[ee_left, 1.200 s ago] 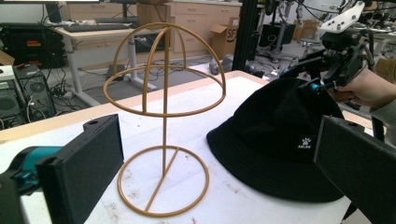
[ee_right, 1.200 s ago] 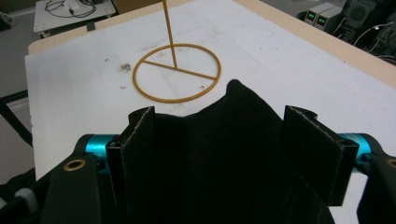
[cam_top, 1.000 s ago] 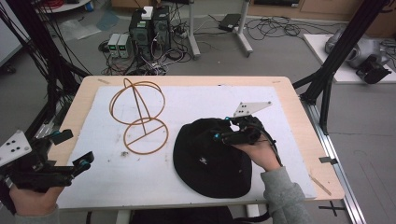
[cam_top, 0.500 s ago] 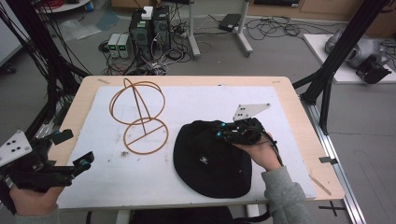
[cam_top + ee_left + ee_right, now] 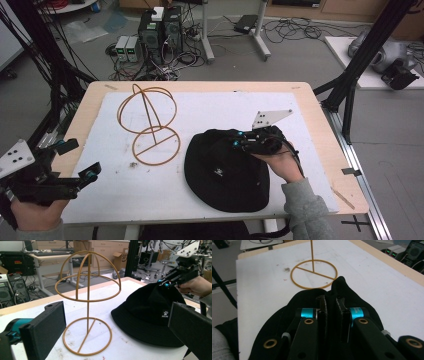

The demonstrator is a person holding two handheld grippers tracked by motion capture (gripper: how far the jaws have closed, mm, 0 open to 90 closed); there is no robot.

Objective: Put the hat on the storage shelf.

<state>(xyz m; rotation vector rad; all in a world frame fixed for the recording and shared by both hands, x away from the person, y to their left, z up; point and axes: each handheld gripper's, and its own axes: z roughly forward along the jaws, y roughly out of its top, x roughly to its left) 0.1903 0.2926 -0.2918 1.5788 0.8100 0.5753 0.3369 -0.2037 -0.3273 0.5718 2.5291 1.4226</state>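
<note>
A black bucket hat (image 5: 220,175) lies flat on the white mat, right of centre. My right gripper (image 5: 236,144) rests on the hat's far side, its jaws shut on a pinched fold of the black fabric (image 5: 338,283). In the right gripper view the gripper (image 5: 331,301) has that fold rising between its two pads. A gold wire hat stand (image 5: 150,125) stands upright to the left of the hat, with a domed top (image 5: 88,277) and a ring base (image 5: 314,273). My left gripper (image 5: 80,159) hovers open at the table's near left edge, with nothing between its jaws.
The white mat (image 5: 300,120) covers most of the wooden table (image 5: 330,150). Black frame posts (image 5: 360,65) stand off the right side. Computers and cables (image 5: 160,35) sit on the floor beyond the far edge.
The right gripper has shifted very slightly on the hat while staying shut on it. The left gripper has held still.
</note>
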